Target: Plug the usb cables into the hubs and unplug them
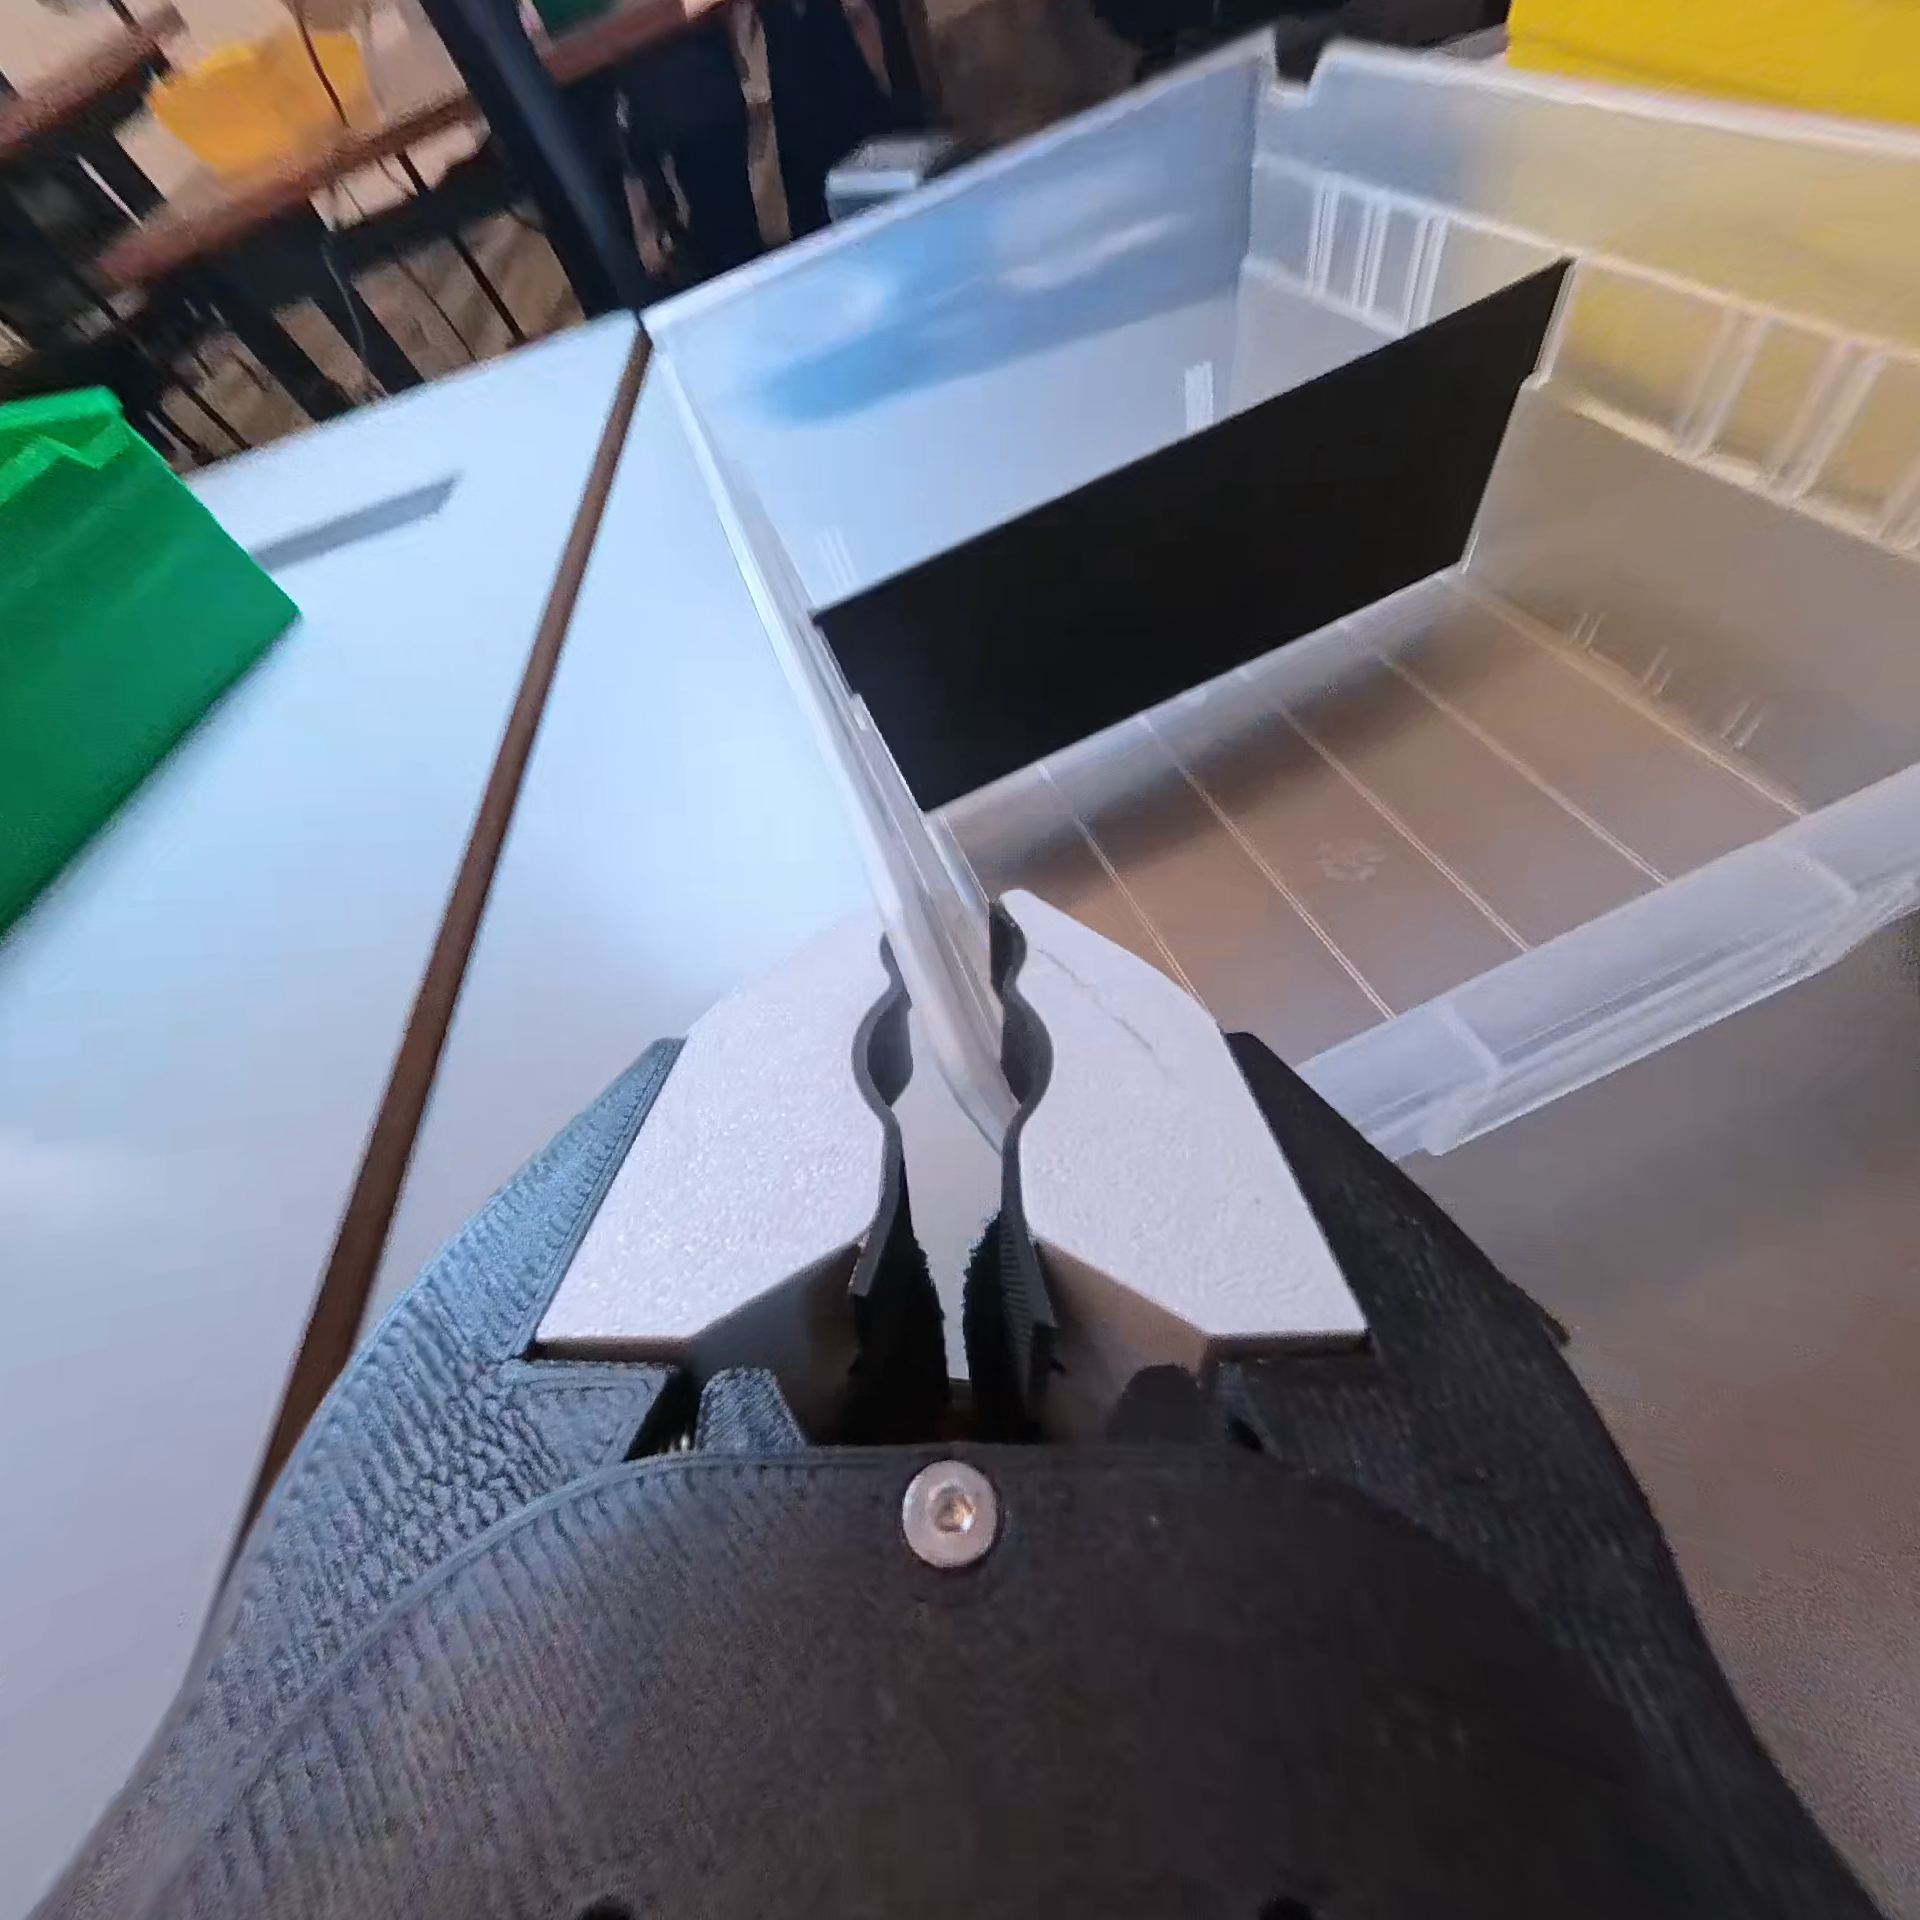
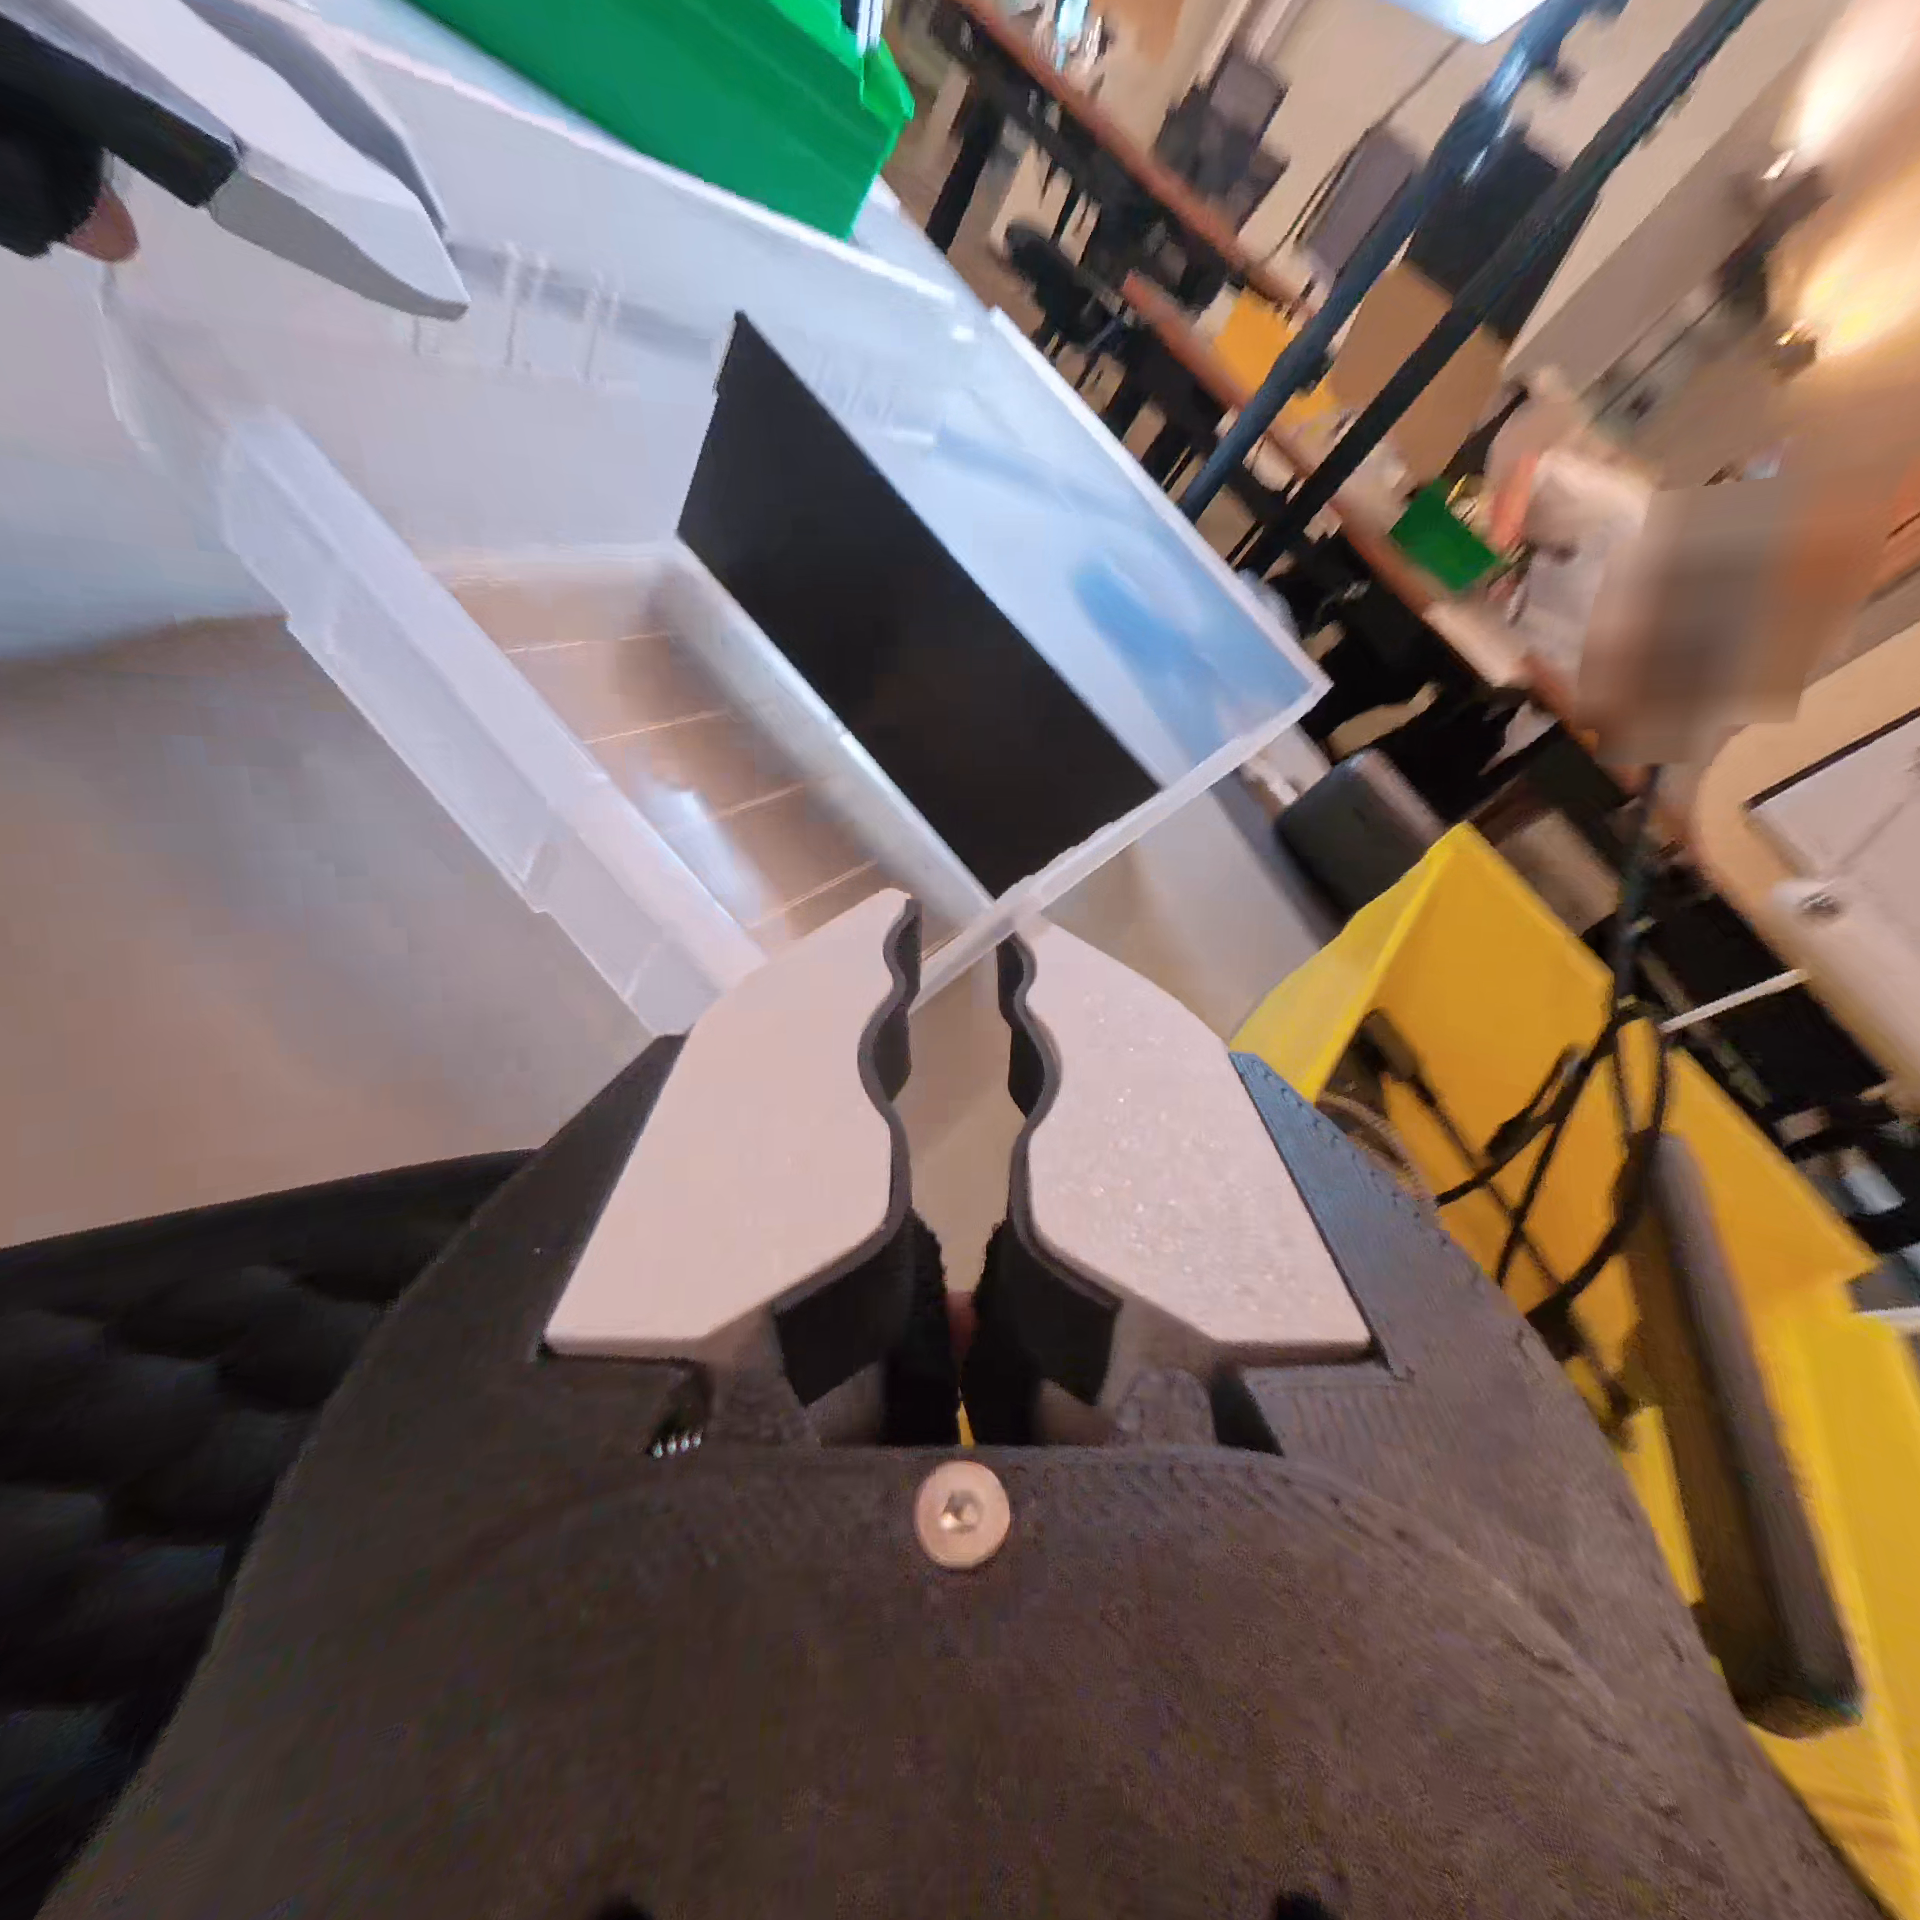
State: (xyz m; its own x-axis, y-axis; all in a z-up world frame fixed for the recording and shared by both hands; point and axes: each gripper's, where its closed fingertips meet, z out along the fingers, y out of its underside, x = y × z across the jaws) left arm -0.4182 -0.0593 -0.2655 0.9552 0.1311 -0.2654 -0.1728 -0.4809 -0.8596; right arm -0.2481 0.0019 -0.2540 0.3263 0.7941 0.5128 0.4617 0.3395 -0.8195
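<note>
A clear plastic bin (image 1: 1558, 1018) with a black divider (image 1: 1143, 582) stands on the white table (image 1: 312, 935). My left gripper (image 1: 945, 935) is shut on the bin's left side wall, near its front corner. My right gripper (image 2: 956, 935) is shut on the rim of the bin's (image 2: 416, 665) right side wall, next to the divider (image 2: 894, 623). The left gripper also shows in the right wrist view (image 2: 447, 260), at the far wall. The bin's front compartment is empty. No hub is in view. Black cables (image 2: 1538, 1143) lie in a yellow bin (image 2: 1455, 987).
A green bin (image 1: 94, 623) stands on the table to the left and also shows in the right wrist view (image 2: 707, 94). The yellow bin (image 1: 1714, 52) sits right of the clear bin. A dark seam (image 1: 499, 831) runs along the table. Desks and a blurred person are behind.
</note>
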